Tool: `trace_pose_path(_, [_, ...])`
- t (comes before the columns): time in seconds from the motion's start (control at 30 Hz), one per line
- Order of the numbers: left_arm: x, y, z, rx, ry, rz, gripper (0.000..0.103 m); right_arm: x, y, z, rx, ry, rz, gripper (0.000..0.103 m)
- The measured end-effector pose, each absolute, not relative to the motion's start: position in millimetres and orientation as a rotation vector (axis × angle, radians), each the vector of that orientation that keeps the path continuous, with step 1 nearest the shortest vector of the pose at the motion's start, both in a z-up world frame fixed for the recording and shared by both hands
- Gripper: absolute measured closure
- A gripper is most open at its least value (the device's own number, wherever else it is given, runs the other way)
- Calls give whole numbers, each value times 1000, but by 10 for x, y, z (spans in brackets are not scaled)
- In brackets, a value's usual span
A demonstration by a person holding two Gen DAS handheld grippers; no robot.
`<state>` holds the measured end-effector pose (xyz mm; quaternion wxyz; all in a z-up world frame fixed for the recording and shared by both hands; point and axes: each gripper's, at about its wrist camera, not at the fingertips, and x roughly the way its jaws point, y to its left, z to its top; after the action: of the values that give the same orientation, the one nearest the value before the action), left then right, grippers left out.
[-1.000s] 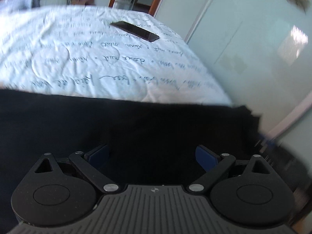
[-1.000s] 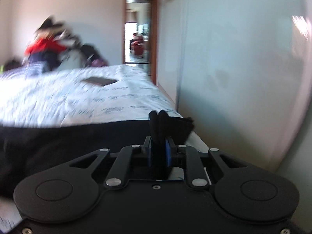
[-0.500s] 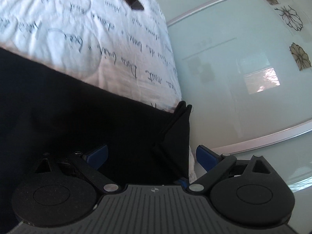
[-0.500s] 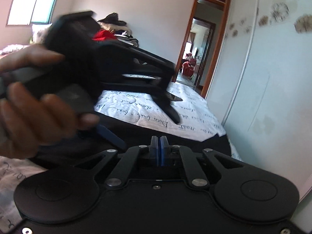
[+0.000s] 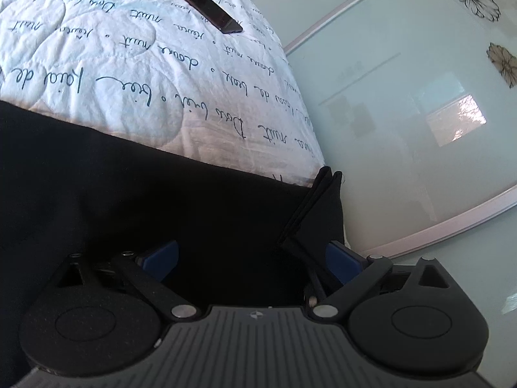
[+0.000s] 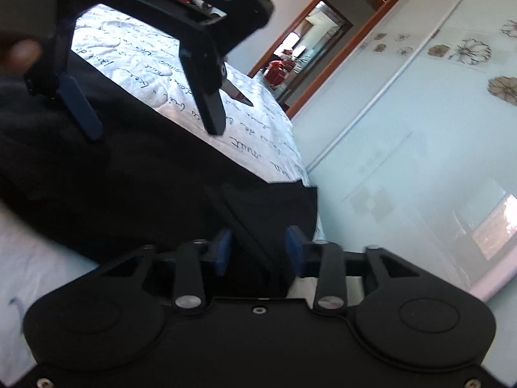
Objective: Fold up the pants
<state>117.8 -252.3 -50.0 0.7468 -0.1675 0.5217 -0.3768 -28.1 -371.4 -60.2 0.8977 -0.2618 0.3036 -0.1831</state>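
So the black pants (image 5: 129, 200) lie across the bed (image 5: 97, 74) under both claws. The right claw (image 6: 258, 245) has just been opening, a raised fold between its pads, unpinched. The left claw (image 5: 255, 255) gapes wide above the cloth.

One pair of black pants (image 5: 129, 200), one phone (image 5: 206, 9), apparently, and two grippers (image 5: 255, 258) (image 6: 258, 249).

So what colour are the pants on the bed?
Black pants; the left wrist view shows them best.
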Motion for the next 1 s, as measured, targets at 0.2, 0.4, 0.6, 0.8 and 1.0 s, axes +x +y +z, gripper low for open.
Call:
trace_pose_path(0.2, [1235, -2571, -473, -426, 1153, -882, 3, -416, -3470, -566, -565, 569, -310, 97])
trace_pose_path(0.4, [1357, -2730, -553, -562, 1241, -972, 1, -641, -3407, -298, -380, 467, -170, 97])
trace_pose_path(0.6, [1370, -2554, -628, -681, 1248, -934, 24, -749, -3570, -59, -84, 373, -85, 97])
trace_pose_path(0.8, [1306, -2075, -315, -576, 1095, -880, 91, -684, -3434, -50, 28, 358, -23, 97])
trace_pose_path(1.0, [984, -1469, 125, -240, 853, -687, 98, -447, -2978, -87, 51, 361, 153, 97])
